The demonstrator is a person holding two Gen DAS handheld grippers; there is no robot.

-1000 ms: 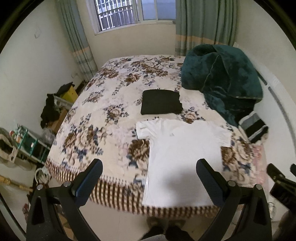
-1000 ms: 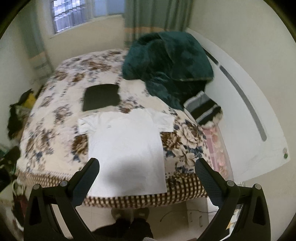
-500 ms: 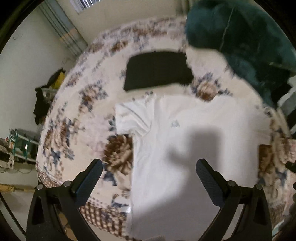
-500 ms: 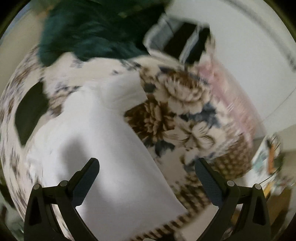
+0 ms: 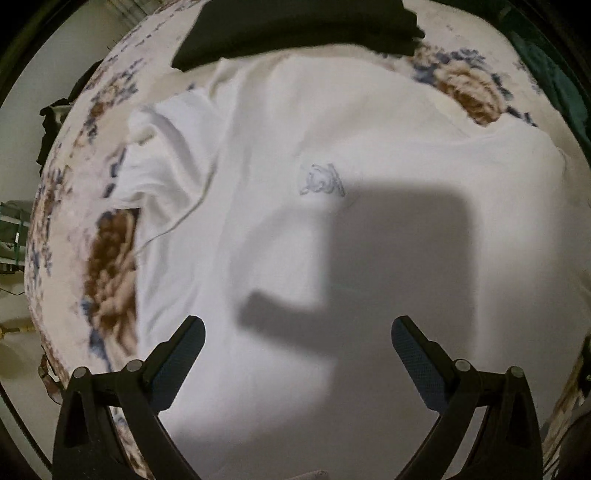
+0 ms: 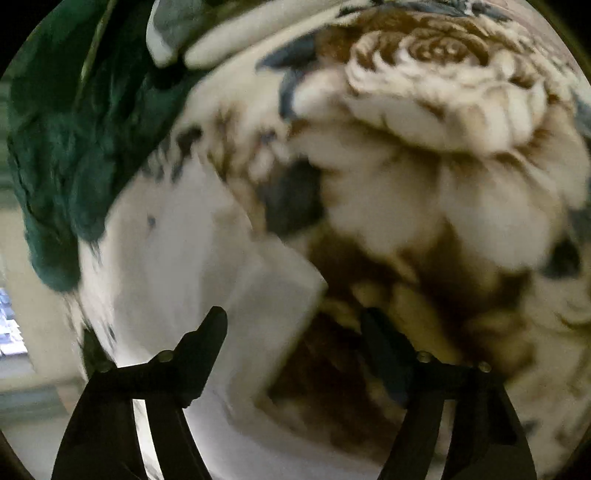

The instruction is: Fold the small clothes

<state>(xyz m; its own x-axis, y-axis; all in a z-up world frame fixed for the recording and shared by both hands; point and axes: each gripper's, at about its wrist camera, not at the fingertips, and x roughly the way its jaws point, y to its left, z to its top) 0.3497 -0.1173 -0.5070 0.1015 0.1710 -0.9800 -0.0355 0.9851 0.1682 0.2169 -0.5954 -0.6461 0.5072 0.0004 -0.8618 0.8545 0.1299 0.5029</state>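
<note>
the white t-shirt [image 5: 332, 221] lies flat on the bed [image 5: 107, 266], collar away. the left gripper [image 5: 297, 343] hovers spread over its body; the right gripper [image 6: 295, 332], just narrowing yet unclamped, straddles the right sleeve [image 6: 273, 295] edge, nearer.

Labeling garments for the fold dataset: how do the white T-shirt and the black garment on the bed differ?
The white T-shirt lies spread flat with one sleeve out to the side; the black garment already looks folded into a compact rectangle. The T-shirt shows a small chest print; no print shows on the black one. The T-shirt fills the left wrist view, while the black garment lies beyond its collar end. Both rest on the floral bedspread.
</note>
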